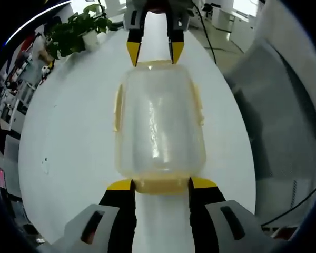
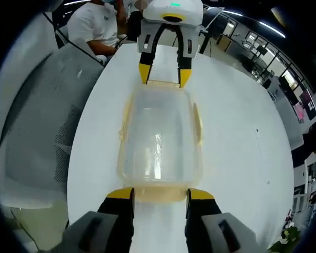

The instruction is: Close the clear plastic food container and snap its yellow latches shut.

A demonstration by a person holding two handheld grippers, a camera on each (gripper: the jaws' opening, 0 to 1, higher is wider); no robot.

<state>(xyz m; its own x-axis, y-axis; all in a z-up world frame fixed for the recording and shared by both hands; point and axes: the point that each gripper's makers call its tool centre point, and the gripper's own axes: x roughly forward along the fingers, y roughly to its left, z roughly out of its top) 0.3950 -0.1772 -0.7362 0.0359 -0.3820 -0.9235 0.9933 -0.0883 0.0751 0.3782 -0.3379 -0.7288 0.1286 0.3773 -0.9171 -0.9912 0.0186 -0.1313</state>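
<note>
Left gripper (image 1: 160,184), jaws wide apart, is bracketing one yellow end latch (image 1: 159,185) of the clear rectangular plastic food container (image 1: 159,124), lid on, w/o visibly squeezing. Right gripper (image 2: 160,194) is doing the same at opposite end latch (image 2: 160,194), also open. Container is sitting mid white oval table (image 1: 73,137). Grey mesh chair (image 2: 37,132) beside; potted green plant (image 1: 76,29) at far end.

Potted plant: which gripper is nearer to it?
Right. The right gripper is at the end of the container on the side of the potted plant. The left gripper is at the opposite end, farther off.
</note>
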